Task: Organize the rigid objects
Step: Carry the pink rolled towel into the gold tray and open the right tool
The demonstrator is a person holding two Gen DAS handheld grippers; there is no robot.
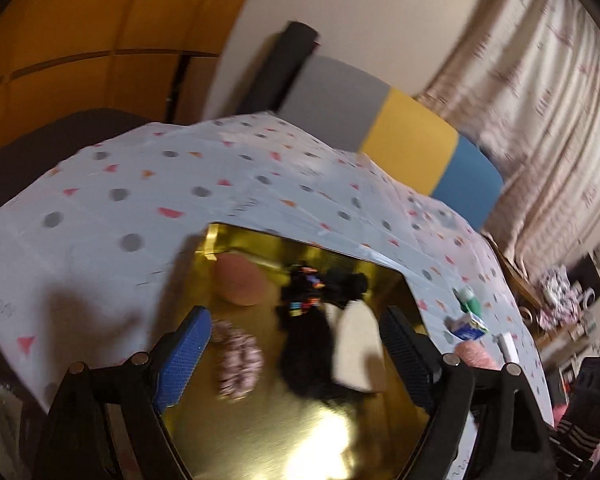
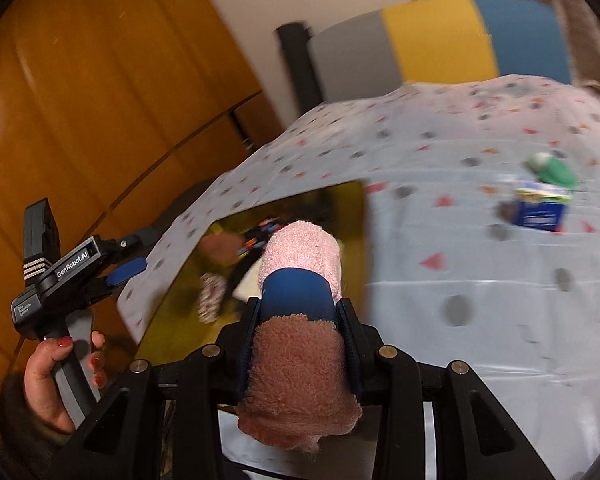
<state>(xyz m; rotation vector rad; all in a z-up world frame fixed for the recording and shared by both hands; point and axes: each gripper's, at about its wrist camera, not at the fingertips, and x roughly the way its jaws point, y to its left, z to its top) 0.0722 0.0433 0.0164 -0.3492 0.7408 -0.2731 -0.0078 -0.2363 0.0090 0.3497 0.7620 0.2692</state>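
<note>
My right gripper (image 2: 299,312) is shut on a pink fluffy roll with a dark blue band (image 2: 300,376). The roll's far end hangs over the right side of a gold tray (image 2: 168,312). My left gripper (image 1: 296,356) stands open above the gold tray (image 1: 260,436), with nothing between its pads. In the tray lie a pink round piece (image 1: 240,284), a black fuzzy bundle with coloured bits (image 1: 304,344), a white piece (image 1: 356,348) and a pink-and-white scrunchie (image 1: 236,360). A hand with red nails (image 2: 48,380) holds the left gripper (image 2: 134,254) at the tray's left.
The tray sits on a surface under a pale cloth with dots and triangles (image 2: 460,272). Right of the tray lie a green-and-white bottle (image 2: 552,170) and a blue box (image 2: 540,212). A grey, yellow and blue panel (image 2: 432,40) stands behind; wooden doors (image 2: 100,100) are on the left.
</note>
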